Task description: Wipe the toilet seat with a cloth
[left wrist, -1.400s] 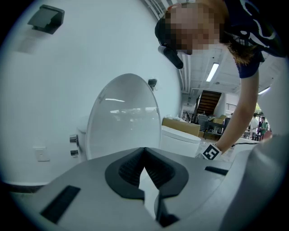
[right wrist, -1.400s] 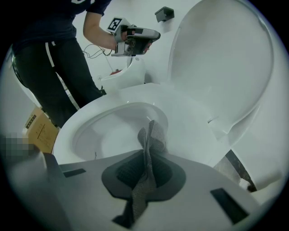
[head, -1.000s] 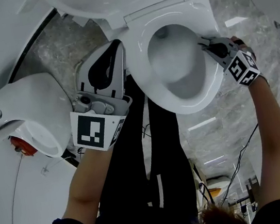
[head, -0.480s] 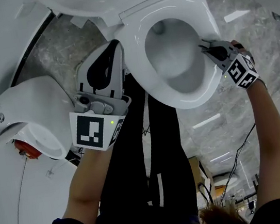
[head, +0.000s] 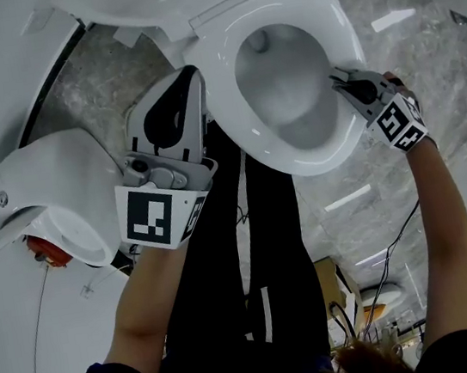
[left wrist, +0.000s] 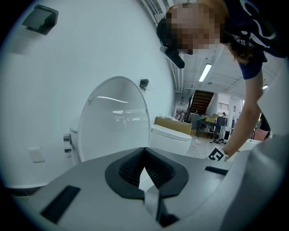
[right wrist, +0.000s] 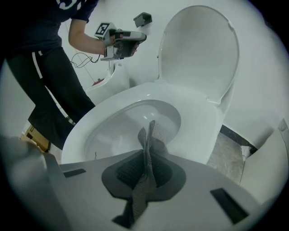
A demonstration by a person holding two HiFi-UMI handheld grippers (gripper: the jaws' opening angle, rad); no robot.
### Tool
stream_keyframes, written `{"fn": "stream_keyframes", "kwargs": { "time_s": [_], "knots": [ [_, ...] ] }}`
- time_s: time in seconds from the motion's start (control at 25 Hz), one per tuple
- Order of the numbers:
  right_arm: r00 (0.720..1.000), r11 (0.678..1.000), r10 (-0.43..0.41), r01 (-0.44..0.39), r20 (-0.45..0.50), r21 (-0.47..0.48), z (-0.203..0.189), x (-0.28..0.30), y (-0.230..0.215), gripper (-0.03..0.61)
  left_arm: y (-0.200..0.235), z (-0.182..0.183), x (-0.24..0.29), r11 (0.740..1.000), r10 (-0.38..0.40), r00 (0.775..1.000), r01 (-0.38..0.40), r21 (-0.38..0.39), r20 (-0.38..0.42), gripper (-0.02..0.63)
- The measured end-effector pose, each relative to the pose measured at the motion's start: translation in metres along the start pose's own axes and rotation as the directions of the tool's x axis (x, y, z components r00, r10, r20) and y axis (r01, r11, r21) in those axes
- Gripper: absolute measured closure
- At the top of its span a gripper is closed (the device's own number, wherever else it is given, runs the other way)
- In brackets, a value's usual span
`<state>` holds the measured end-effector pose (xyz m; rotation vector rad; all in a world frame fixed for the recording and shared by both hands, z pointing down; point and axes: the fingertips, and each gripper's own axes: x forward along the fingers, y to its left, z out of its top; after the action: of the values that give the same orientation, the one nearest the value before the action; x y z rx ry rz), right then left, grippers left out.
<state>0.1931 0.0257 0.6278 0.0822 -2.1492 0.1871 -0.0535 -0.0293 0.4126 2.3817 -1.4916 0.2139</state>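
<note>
The right gripper's [right wrist: 146, 157] fingers [right wrist: 121, 170] are clenched on the cloth [right wrist: 151, 135]. It is a grey mesh strip pinched upright between the dark pads, with its crumpled upper end poking out past the tips. In the right gripper view that end lies over the near edge of the white seat [right wrist: 198, 106], in line with the bowl [right wrist: 126, 131]. Whether it touches the seat cannot be told. In the head view the right gripper [head: 341, 82] has its tips at the seat's [head: 224, 96] rim on the person's right side, and its marker cube [head: 400, 123] is just behind.

The left gripper's [left wrist: 144, 151] fingers [left wrist: 125, 170] are closed tip to tip with nothing between them. In the head view the left gripper [head: 187, 84] is held beside the seat's opposite rim, apart from it, pointing toward the toilet's back.

The lid [right wrist: 198, 49] stands raised behind the seat. A 2nd white fixture [head: 52, 191] sits to the person's left, and the floor [head: 426, 48] is grey marbled stone.
</note>
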Motion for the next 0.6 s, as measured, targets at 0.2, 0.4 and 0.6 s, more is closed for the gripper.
{"fn": "stream_keyframes", "kwargs": {
  "time_s": [0.2,0.4,0.6],
  "knots": [
    [1.0,0.999,-0.017,0.015,0.023,0.048,-0.003,-0.003,0.009,0.551,-0.005,0.001,0.0,1.0,-0.013,1.0,0.013,0.005,-0.001,0.603],
    [0.999,0.996,-0.035,0.031,0.041,0.09,-0.01,-0.005,0.018,0.552,-0.009,0.001,0.001,1.0,-0.019,1.0,0.019,0.009,-0.002,0.603],
    [0.998,0.992,-0.04,0.034,0.043,0.121,-0.01,-0.007,0.027,0.551,-0.014,0.002,0.002,1.0,-0.028,1.0,0.028,0.014,-0.005,0.603]
  ]
}}
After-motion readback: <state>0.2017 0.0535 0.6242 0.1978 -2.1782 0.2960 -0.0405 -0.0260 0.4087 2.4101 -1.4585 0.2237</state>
